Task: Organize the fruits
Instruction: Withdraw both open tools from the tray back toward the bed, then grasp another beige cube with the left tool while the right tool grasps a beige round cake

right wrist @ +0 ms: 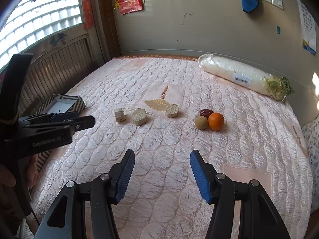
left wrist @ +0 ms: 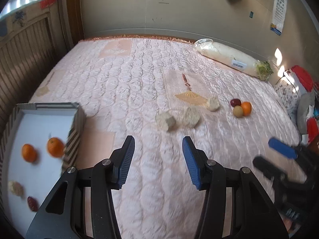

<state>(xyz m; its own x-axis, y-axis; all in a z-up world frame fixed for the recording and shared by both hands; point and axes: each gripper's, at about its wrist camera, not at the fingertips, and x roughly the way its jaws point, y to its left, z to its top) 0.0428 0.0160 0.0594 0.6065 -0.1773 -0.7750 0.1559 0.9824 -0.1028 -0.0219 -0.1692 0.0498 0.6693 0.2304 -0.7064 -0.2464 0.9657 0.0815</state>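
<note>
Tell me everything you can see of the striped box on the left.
The open, lidless cardboard box with brown-and-cream striped walls sits at the left edge of the pink quilted bedspread. Its floor is plain white. Inside lie two oranges, a beige lump and a dark red fruit. Neither tongs touch it.

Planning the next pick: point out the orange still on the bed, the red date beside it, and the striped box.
orange [right wrist: 216,121], right wrist view, middle of its front skin.
red date [right wrist: 205,112], right wrist view, its visible top.
striped box [left wrist: 74,139], left wrist view, its striped right wall.
</note>
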